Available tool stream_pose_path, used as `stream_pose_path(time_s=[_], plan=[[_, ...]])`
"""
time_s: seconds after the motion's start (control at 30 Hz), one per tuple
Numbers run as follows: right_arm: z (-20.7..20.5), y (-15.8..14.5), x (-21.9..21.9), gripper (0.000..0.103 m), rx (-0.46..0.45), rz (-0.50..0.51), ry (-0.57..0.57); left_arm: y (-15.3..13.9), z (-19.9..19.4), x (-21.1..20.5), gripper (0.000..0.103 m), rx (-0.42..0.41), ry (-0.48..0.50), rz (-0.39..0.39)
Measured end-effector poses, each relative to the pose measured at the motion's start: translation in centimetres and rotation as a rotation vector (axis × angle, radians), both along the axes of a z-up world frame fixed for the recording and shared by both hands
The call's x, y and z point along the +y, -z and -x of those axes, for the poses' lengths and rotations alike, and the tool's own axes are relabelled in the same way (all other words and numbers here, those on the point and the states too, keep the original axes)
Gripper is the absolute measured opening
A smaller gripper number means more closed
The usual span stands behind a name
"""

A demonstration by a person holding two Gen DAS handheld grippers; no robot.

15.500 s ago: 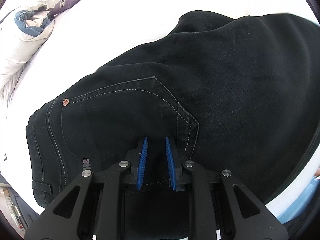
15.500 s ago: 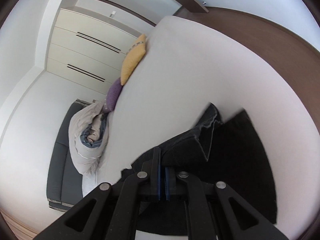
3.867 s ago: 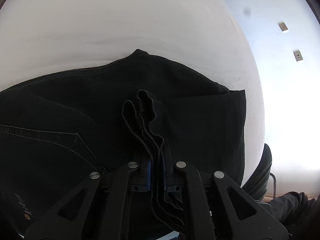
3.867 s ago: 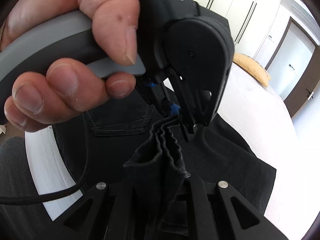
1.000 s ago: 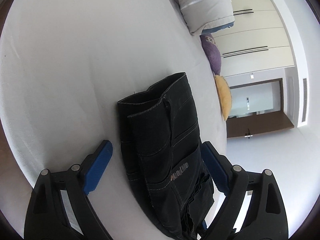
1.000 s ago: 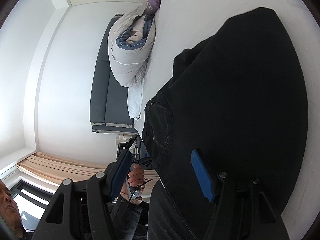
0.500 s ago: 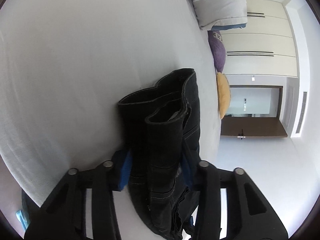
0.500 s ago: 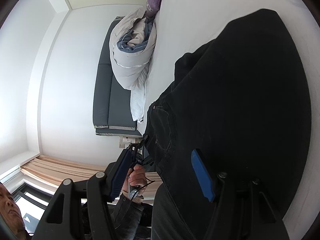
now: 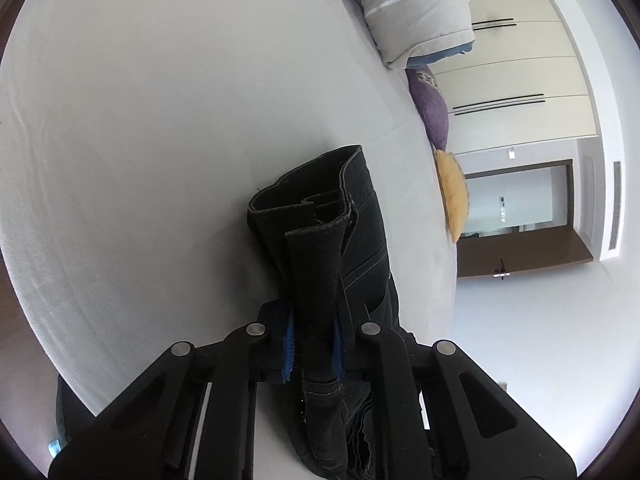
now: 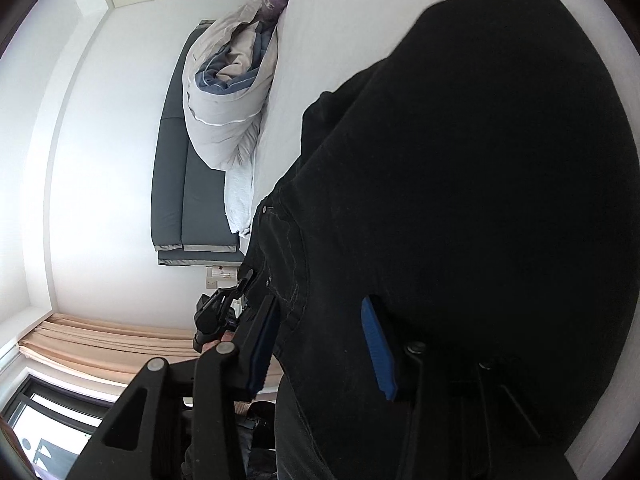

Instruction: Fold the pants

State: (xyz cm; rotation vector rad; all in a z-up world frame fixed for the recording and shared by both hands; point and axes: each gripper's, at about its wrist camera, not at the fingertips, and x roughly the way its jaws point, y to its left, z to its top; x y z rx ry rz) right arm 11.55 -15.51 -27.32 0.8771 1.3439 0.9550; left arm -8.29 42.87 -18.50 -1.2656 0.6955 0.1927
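1. Since a second ago we see the left gripper (image 9: 313, 338) go from spread wide around the folded pants (image 9: 340, 240) to pinched on them — blue pads (image 9: 289, 340) now press a thick band of black denim from both sides.
2. Pants in the left view: a folded black bundle standing on edge on the white bed (image 9: 160, 120), layered ends facing the camera, pale stitching on the right face.
3. Left gripper's black linkage fills the bottom of that view; denim runs down between the fingers and out past the lower edge.
4. Right gripper (image 10: 320, 340) matches the earlier frames — its fingers (image 10: 378, 348) spread well apart, nothing between the pads but the cloth surface below.
5. From the right wrist, the pants (image 10: 480, 200) fill most of the frame as a dark mass on the bed (image 10: 340, 20); a rivet and seam lines show near the left edge of the fabric.
6. We cannot tell whether the right pads touch the denim or hang just above it.
7. Background, left view: rolled grey duvet (image 9: 416, 8), purple cushion (image 9: 434, 108), yellow cushion (image 9: 452, 196) along the far side of the bed, white wardrobe (image 9: 520, 80) beyond.
8. Background, right view: same duvet (image 10: 228, 92) beside a dark grey sofa (image 10: 180, 184) — the other handheld gripper (image 10: 218, 316) shows past the left finger.
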Motion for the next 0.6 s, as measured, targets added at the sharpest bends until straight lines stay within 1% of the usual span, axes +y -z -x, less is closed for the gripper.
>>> stream_pose_path(time_s=[0.07,0.13,0.17,0.2,0.23,0.3,0.33,0.37,0.4,0.43,0.47,0.5,0.53,0.57,0.6], plan=[[0.1,-0.1,0.3,0.044,-0.012,0.021,0.003,-1.4,-0.4,-0.5,0.010,-0.002,0.005,-0.042],[0.2,-0.2,0.6,0.044,-0.024,0.045,0.006,-3.6,-1.0,-1.5,0.009,-0.006,0.031,-0.118],[0.2,-0.2,0.6,0.044,-0.028,0.049,0.007,-5.1,-1.4,-2.3,0.009,-0.014,0.051,-0.167],[0.2,-0.2,0.7,0.044,-0.031,0.048,0.008,-7.1,-1.9,-3.8,0.009,-0.029,0.084,-0.238],[0.1,-0.1,0.6,0.044,-0.032,0.041,0.008,-8.7,-2.4,-5.0,0.009,-0.041,0.112,-0.292],[0.1,-0.2,0.3,0.044,-0.019,0.023,0.020,-12.4,-3.7,-9.2,0.009,-0.075,0.209,-0.432],[0.1,-0.3,0.0,0.048,0.000,0.016,0.036,-13.9,-4.2,-11.5,0.009,-0.089,0.260,-0.501],[0.2,-0.6,-0.5,0.061,0.019,-0.001,0.059,-15.4,-4.7,-14.4,0.009,-0.102,0.321,-0.584],[0.3,-1.1,-1.1,0.068,0.024,-0.030,0.086,-16.6,-5.2,-17.7,0.009,-0.117,0.393,-0.670],[0.5,-2.0,-1.8,0.081,0.012,-0.055,0.112,-17.2,-5.4,-20.8,0.009,-0.130,0.459,-0.744],[0.6,-2.8,-2.5,0.088,-0.005,-0.075,0.130,-17.4,-5.7,-24.1,0.009,-0.138,0.527,-0.817],[0.7,-3.5,-3.1,0.090,-0.023,-0.095,0.139,-16.8,-5.8,-28.0,0.009,-0.139,0.613,-0.893],[0.8,-4.2,-3.8,0.092,-0.038,-0.111,0.141,-15.9,-5.9,-30.9,0.009,-0.137,0.679,-0.933],[1.0,-4.5,-4.3,0.092,-0.048,-0.117,0.144,-14.7,-5.7,-33.1,0.009,-0.130,0.737,-0.951],[1.0,-4.7,-4.9,0.092,-0.052,-0.111,0.147,-12.9,-5.6,-36.0,0.009,-0.112,0.814,-0.981]])
